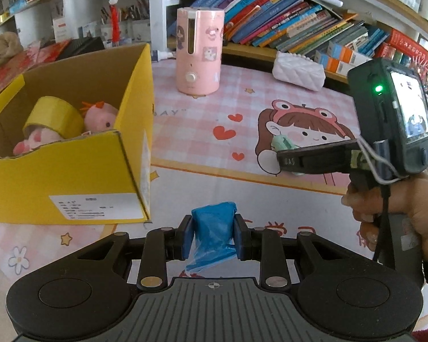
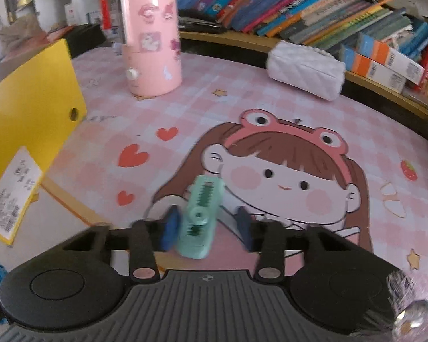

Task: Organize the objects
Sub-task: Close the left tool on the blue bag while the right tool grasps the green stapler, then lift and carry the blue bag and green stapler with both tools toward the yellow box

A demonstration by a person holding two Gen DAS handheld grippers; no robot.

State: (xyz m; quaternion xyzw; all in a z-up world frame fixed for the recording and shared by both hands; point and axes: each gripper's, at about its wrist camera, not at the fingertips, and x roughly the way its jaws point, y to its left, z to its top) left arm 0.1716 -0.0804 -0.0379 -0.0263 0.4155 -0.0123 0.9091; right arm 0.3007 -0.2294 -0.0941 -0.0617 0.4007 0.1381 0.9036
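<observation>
My left gripper (image 1: 213, 236) is shut on a roll of blue plastic bags (image 1: 212, 228), just right of the yellow cardboard box (image 1: 71, 171). The box holds a yellow tape roll (image 1: 52, 116) and pink plush toys (image 1: 100, 115). My right gripper (image 2: 207, 226) has its jaws apart around a mint-green correction tape (image 2: 201, 213) that lies on the table, touching the left pad; the right pad stands clear. The right gripper also shows in the left wrist view (image 1: 288, 159), over the cartoon girl print, with the green item (image 1: 282, 142) at its tips.
A pink humidifier (image 1: 199, 51) and a white quilted pouch (image 1: 299, 69) stand at the back of the pink checked table mat (image 1: 214, 108). Bookshelves with leaning books (image 1: 285, 20) lie behind. The yellow box edge (image 2: 28, 108) is at the right wrist view's left.
</observation>
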